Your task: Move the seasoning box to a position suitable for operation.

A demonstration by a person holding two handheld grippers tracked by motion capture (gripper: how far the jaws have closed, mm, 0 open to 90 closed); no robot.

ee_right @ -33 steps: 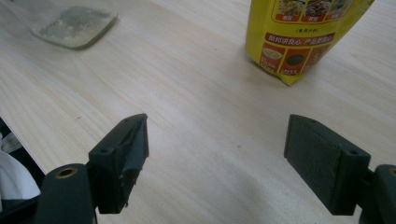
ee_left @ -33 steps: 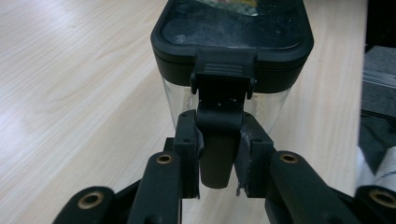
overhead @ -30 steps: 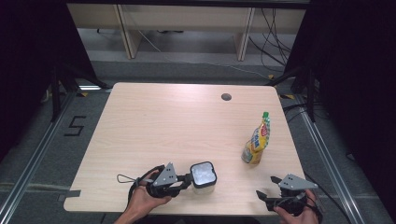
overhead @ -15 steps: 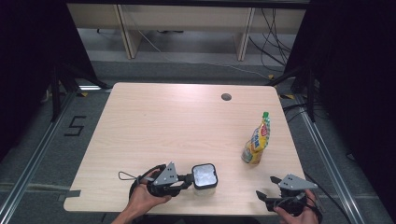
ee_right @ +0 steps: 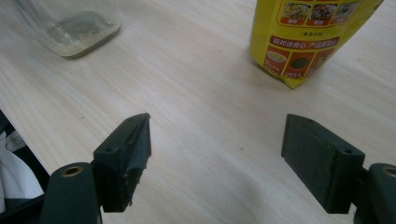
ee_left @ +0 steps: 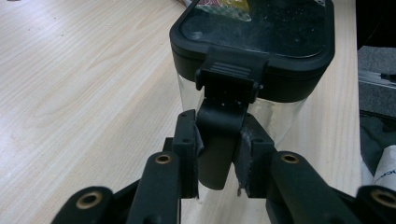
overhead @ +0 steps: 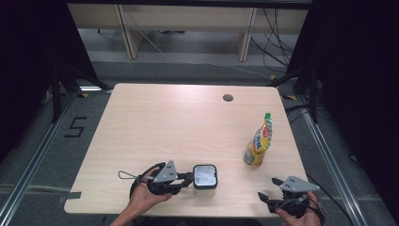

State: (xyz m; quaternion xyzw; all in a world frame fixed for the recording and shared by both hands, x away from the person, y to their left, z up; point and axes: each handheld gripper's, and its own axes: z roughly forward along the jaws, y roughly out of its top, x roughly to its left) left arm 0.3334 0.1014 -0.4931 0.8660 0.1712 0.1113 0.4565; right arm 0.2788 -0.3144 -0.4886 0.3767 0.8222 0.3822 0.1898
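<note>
A clear jar point(overhead: 205, 176) with a black lid stands near the table's front edge. In the left gripper view the jar point(ee_left: 243, 112) is right ahead, with a black handle point(ee_left: 219, 135) hanging below the lid's latch. My left gripper point(overhead: 188, 179) point(ee_left: 219, 151) is shut on that handle, one pad pressed on each side. A yellow pouch point(overhead: 259, 141) with a green cap stands upright at the right. My right gripper point(overhead: 264, 200) point(ee_right: 217, 149) rests open at the front right corner, nothing between its fingers, with the pouch point(ee_right: 308, 37) ahead and the jar's base point(ee_right: 74, 28) at upper left.
The wooden table point(overhead: 179, 122) has a round cable hole point(overhead: 228, 98) near its far edge. A thin cable loop point(overhead: 124, 175) lies left of my left hand. Beyond the table stand shelf legs and floor cables.
</note>
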